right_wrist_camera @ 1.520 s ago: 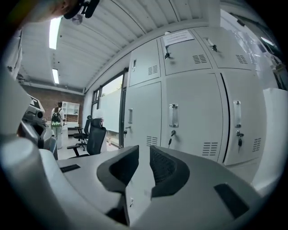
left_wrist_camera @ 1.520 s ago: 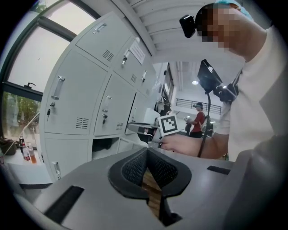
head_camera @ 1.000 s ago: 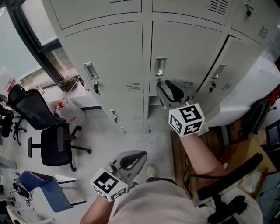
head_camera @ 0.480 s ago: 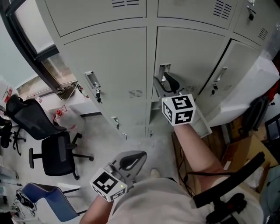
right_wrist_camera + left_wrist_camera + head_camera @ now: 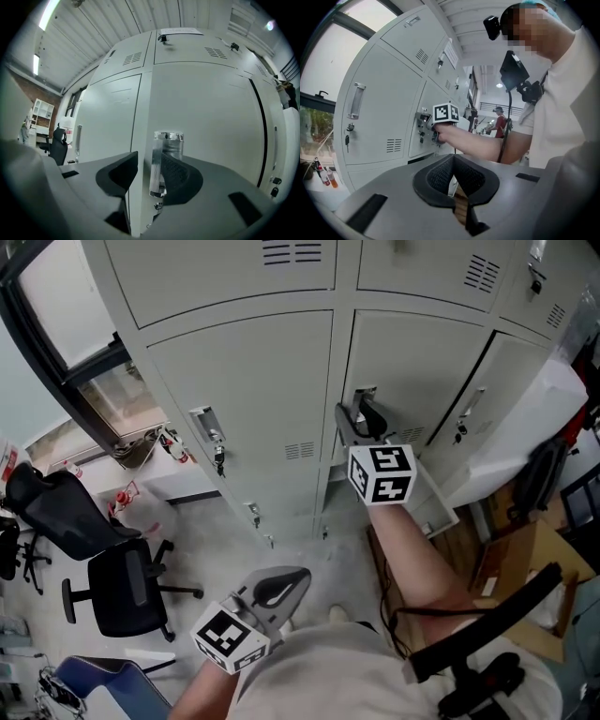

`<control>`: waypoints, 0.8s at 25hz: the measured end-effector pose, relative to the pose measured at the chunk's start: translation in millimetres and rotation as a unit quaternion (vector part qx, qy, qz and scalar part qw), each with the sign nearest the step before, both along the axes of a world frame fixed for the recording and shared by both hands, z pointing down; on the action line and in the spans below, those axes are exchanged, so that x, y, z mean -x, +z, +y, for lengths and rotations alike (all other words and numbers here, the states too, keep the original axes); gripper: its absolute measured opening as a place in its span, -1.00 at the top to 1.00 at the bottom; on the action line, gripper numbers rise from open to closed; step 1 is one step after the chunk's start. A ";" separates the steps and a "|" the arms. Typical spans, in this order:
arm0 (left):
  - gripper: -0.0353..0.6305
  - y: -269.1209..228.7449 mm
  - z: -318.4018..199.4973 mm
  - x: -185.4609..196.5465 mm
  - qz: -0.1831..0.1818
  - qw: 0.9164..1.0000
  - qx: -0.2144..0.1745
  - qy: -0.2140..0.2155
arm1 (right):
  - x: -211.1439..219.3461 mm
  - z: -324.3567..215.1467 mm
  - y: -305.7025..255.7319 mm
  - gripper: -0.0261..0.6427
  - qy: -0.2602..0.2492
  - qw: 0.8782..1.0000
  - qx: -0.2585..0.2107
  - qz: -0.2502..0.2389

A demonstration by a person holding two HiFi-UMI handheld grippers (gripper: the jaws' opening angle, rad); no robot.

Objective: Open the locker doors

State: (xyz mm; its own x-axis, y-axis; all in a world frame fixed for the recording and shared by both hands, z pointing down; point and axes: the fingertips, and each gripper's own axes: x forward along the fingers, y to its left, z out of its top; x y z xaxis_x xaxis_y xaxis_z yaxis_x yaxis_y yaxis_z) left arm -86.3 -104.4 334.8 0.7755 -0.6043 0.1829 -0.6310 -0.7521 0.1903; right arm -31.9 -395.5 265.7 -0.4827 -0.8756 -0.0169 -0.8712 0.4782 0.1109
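**Head view:** the right gripper is held up at the handle of the middle locker door. That door is seen slightly ajar, its lower corner standing out from the frame. The left gripper is kept low by the body, well apart from the lockers. The jaw gap of neither gripper is readable from above.

**Right gripper view:** the right gripper is seen with its jaws spread wide, having just been opening. The handle and the door's edge stand between them. One pad lies just beside the handle; the other is clear of it.

**Left gripper view:** the left gripper is seen with its jaws drawn together. The right gripper's marker cube is caught side-on against the lockers. A person in red is noted far behind.
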 end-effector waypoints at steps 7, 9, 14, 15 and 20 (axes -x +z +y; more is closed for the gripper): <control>0.86 0.1 -5.2 18.5 0.002 1.000 -0.001 0.011 | -5.2 1.6 -0.1 0.61 0.026 1.000 0.002 -0.003; 0.86 -0.7 -6.3 17.9 0.003 1.000 -0.003 0.021 | -8.0 8.4 -0.2 0.61 0.025 1.000 0.002 -0.004; 0.86 -1.9 -7.1 9.8 0.004 0.999 -0.005 0.049 | -18.9 33.5 1.4 0.61 0.011 1.000 0.006 -0.009; 0.86 -2.0 -7.3 7.1 0.005 0.998 -0.005 0.055 | -21.9 38.8 1.4 0.61 0.008 1.000 0.007 -0.010; 0.86 -1.9 -5.4 -11.4 0.007 0.996 -0.004 0.089 | -38.0 63.2 1.9 0.61 -0.017 1.000 0.015 -0.018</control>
